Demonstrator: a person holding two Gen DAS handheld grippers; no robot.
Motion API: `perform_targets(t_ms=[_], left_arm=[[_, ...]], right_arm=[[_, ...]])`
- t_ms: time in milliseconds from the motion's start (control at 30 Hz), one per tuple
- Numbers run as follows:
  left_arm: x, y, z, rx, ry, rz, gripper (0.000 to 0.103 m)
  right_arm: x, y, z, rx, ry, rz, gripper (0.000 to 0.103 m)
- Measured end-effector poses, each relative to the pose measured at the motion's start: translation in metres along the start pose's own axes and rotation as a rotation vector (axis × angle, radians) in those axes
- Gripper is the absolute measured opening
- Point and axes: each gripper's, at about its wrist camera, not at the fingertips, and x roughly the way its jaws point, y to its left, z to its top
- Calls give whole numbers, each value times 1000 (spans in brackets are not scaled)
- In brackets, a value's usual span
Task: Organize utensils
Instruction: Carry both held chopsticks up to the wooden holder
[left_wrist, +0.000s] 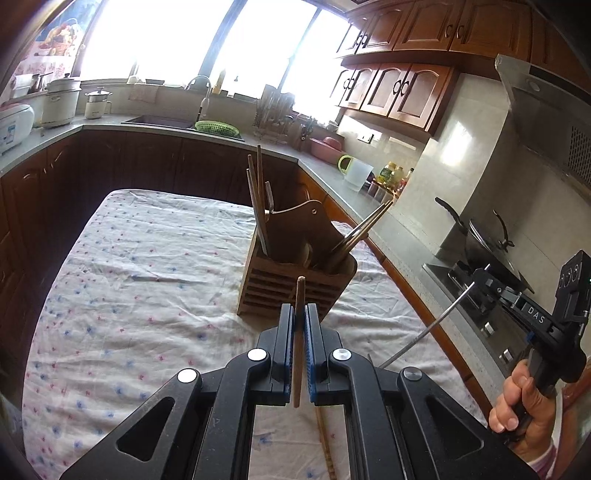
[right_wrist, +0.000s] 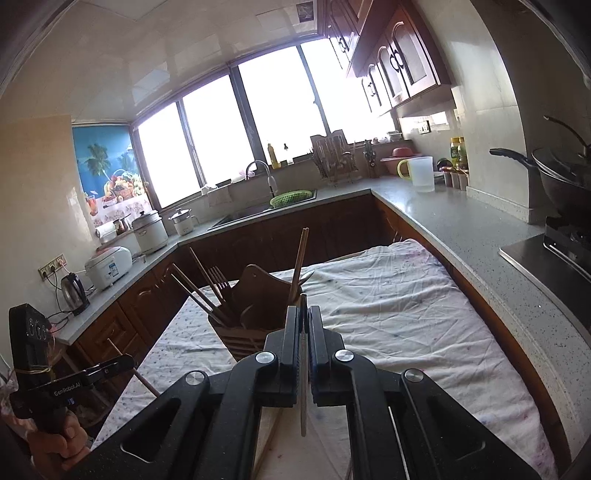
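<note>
Task looks partly done. Wooden holder (left_wrist: 295, 280) stands on the table (left_wrist: 129, 295), already carrying several chopsticks (left_wrist: 256, 199) and a fork (right_wrist: 218, 277) leaning out of its compartments. Two pieces are in the air, not yet stowed.

Left gripper (left_wrist: 299, 317): jaws closed on a wooden chopstick (left_wrist: 298, 339), held roughly upright, just short of the holder's near face. Right gripper (right_wrist: 303, 321): jaws clamped on a thin metal utensil (right_wrist: 303, 369); in the left view it shows as a slim grey rod (left_wrist: 424, 332) slanting down toward the table. Cannot tell whether it is a chopstick or a handle.

One more wooden stick (left_wrist: 325, 443) lies on the cloth under the left gripper, so at least three items appear left to place.

Materials:
- Holder: brown slatted wood, boxy, with a curved raised back panel that has a small hole.
- Chopsticks: long, thin, matt wood, blunt round ends.
- Metal piece: smooth, narrow, slightly shiny.
- Table cover: rumpled white fabric with small blue and pink print, soft and creased.
</note>
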Motion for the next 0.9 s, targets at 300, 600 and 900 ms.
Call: perform_targets(t_ms=[300, 600, 900], left_arm=[[7, 0, 11, 3, -12, 2, 4], [7, 1, 35, 20, -71, 4, 4], [1, -6, 80, 57, -203, 14, 4]], right_arm=[[7, 2, 1, 4, 5, 19, 4], [13, 7, 16, -2, -22, 38, 4], [25, 20, 60, -10, -109, 64, 4]])
